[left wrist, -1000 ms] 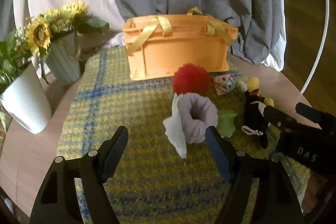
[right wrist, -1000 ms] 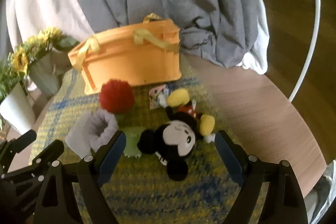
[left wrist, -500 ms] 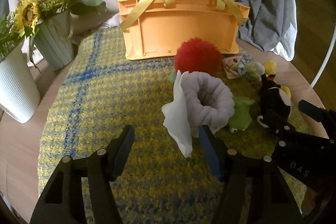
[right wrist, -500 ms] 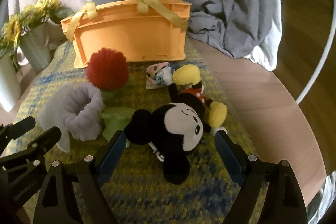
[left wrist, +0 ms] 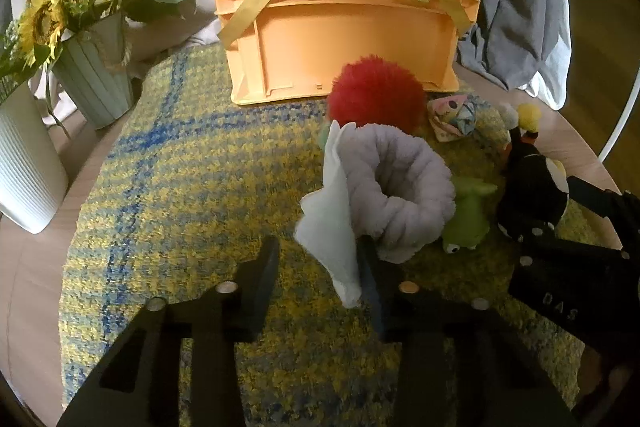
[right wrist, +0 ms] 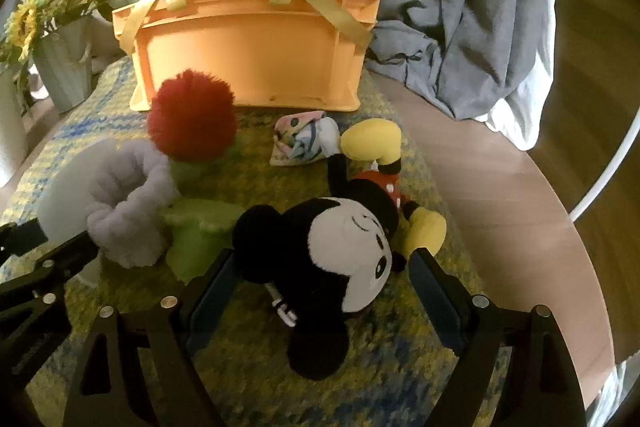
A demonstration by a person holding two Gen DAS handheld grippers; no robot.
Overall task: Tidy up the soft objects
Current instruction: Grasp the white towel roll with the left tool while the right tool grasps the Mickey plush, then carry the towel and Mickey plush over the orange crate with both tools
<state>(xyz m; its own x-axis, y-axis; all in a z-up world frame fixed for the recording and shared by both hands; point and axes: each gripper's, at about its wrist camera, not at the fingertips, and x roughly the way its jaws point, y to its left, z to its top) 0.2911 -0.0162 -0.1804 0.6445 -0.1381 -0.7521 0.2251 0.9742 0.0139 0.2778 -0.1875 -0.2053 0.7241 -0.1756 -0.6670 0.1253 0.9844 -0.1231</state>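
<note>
A lavender fluffy band with a white cloth [left wrist: 384, 187] lies on the yellow-blue mat [left wrist: 200, 187]. My left gripper [left wrist: 316, 267] is open, its fingers [left wrist: 264, 275] either side of the white cloth's lower corner. A Mickey Mouse plush [right wrist: 344, 247] lies between the open fingers [right wrist: 436, 291] of my right gripper [right wrist: 320, 291]. A red pom-pom [right wrist: 192, 115], a green frog toy [right wrist: 196, 235] and a small patterned pouch [right wrist: 304, 139] lie near. An orange crate with yellow straps [right wrist: 248, 47] stands behind them.
A white ribbed pot [left wrist: 24, 163] and a pale green vase of sunflowers [left wrist: 92, 79] stand at the left. Grey and white fabric [right wrist: 440, 7] hangs behind the crate. The round wooden table edge [right wrist: 540, 227] curves at the right.
Both grippers have moved forward and down. The left one now straddles the white cloth with narrower jaws; the right one now has the Mickey plush's head between its fingers.
</note>
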